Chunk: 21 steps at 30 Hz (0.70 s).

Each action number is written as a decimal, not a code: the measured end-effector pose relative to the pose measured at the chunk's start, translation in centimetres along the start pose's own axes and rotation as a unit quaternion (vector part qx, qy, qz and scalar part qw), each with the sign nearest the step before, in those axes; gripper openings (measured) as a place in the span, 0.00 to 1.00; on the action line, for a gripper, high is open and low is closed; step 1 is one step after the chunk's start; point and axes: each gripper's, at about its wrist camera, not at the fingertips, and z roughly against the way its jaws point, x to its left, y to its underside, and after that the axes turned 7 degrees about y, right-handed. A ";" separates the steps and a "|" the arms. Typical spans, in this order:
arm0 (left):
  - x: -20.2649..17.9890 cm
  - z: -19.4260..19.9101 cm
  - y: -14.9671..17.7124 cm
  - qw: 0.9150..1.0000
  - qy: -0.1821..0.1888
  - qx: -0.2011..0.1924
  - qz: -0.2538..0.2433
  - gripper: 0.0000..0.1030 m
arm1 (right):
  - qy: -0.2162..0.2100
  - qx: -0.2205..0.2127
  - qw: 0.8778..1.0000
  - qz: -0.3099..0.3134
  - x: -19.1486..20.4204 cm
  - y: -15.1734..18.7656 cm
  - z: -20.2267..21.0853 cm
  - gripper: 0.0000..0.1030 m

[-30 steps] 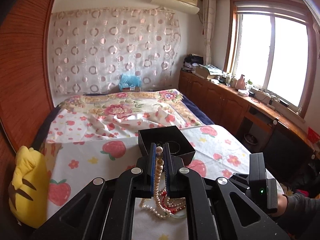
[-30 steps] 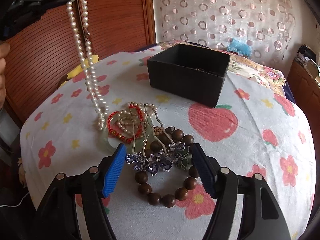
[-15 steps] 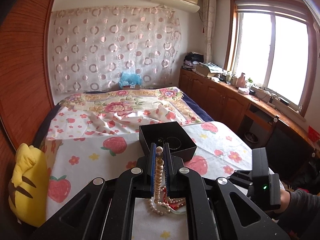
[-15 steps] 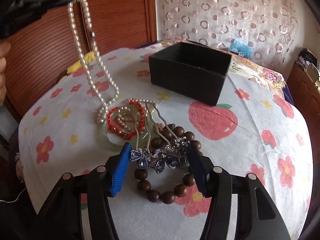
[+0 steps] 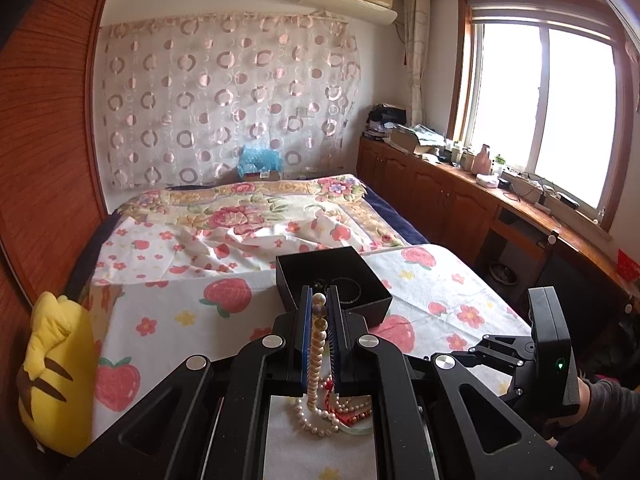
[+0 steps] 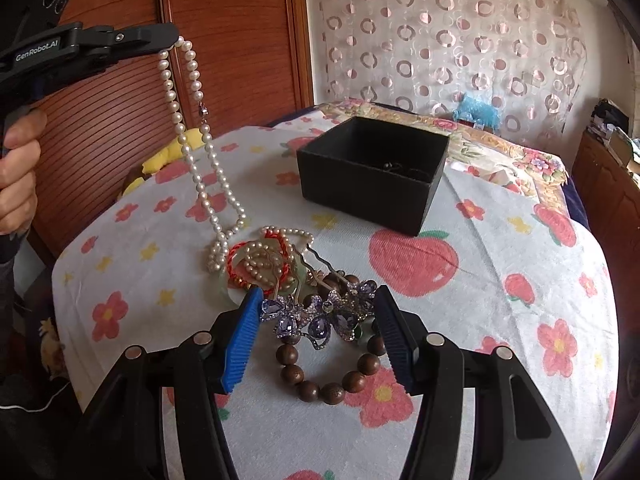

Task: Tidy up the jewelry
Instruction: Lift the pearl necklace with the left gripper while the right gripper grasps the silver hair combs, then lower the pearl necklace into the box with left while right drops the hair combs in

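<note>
Only the right wrist view shows the whole pile: the crystal hairpin (image 6: 320, 314) lies between the spread fingers of the right gripper (image 6: 316, 334), touching neither as far as can be seen, on a wooden bead bracelet (image 6: 328, 376). The pearl necklace (image 6: 192, 120) hangs from the left gripper (image 6: 170, 40) — its lower end on the surface (image 6: 500, 264) beside a red cord bracelet (image 6: 256, 268). The left wrist view shows those fingers clamped on the pearls, with the black box (image 5: 334, 284) ahead holding a thin chain.
</note>
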 end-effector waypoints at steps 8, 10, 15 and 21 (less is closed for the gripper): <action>-0.2 0.0 -0.4 1.000 0.000 -0.002 -0.002 0.06 | 0.007 -0.025 1.000 0.001 -0.3 -0.9 1.4 0.58; -0.2 0.0 -0.4 1.000 0.000 -0.002 -0.002 0.06 | 0.007 -0.031 1.000 0.001 -0.4 -1.2 1.8 0.58; -0.3 0.0 -0.4 1.000 -0.001 -0.003 -0.002 0.06 | 0.011 -0.042 0.999 0.004 -0.6 -2.1 2.3 0.58; -0.5 -0.1 -1.7 1.000 0.003 -0.009 0.001 0.06 | 0.019 -0.060 0.998 0.011 -0.9 -3.9 3.0 0.58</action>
